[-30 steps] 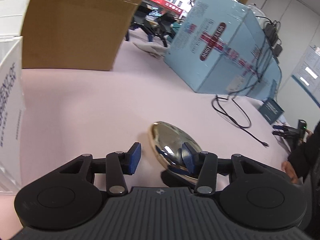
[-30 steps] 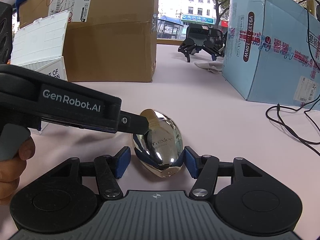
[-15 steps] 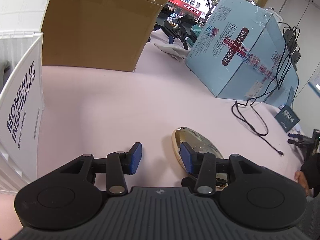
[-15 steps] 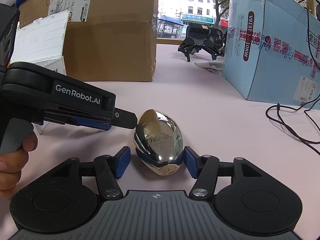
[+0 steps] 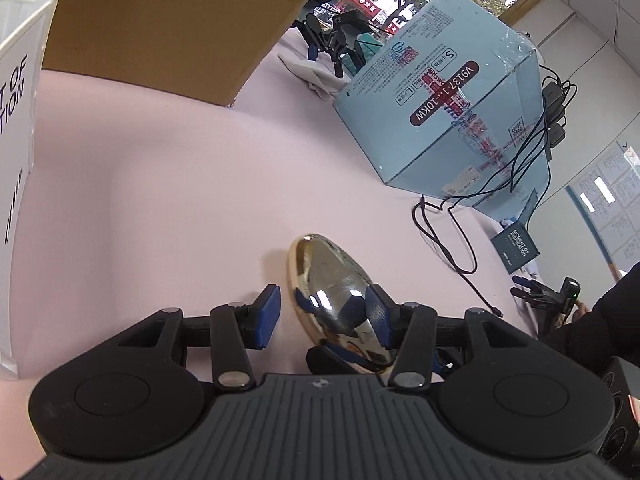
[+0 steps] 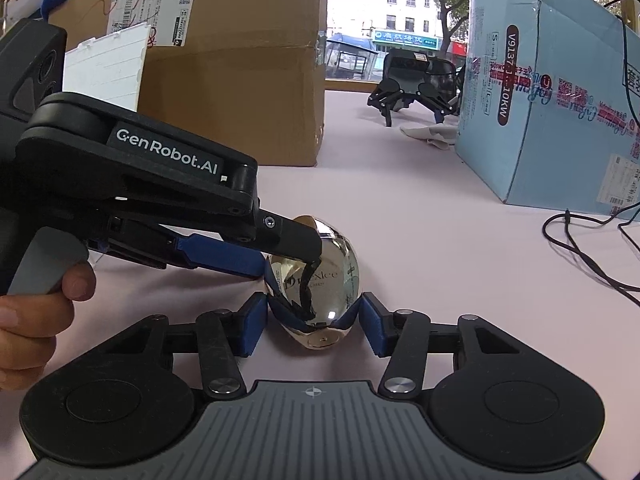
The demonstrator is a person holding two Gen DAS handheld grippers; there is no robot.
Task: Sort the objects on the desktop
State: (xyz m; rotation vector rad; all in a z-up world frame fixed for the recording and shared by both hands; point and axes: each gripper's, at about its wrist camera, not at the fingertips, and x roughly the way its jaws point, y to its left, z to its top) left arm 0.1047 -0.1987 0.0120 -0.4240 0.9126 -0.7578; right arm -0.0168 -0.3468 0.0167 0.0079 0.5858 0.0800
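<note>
Left wrist view: a shiny egg-shaped metal case (image 5: 336, 300) lies on the pale pink desk (image 5: 168, 184), long axis running away from the camera and leaning slightly left. The left gripper (image 5: 322, 320) has its fingers spread moderately wide and holds nothing; the case sits off-centre toward the right finger, whose blue pad overlaps it — contact cannot be confirmed. A brown cardboard box (image 5: 168, 28) stands far ahead, a light blue carton (image 5: 452, 120) to the right, and loose black cables (image 5: 452, 236) trail near it. Bare desk lies open ahead and left.

Right wrist view: the case (image 6: 316, 292) lies centred between the right gripper (image 6: 314, 330) fingers — spread wide, both pads just clear of its sides. The left gripper (image 6: 280, 248) reaches in from the left, its tips at the case's far half. The right gripper looks better placed to close.
</note>
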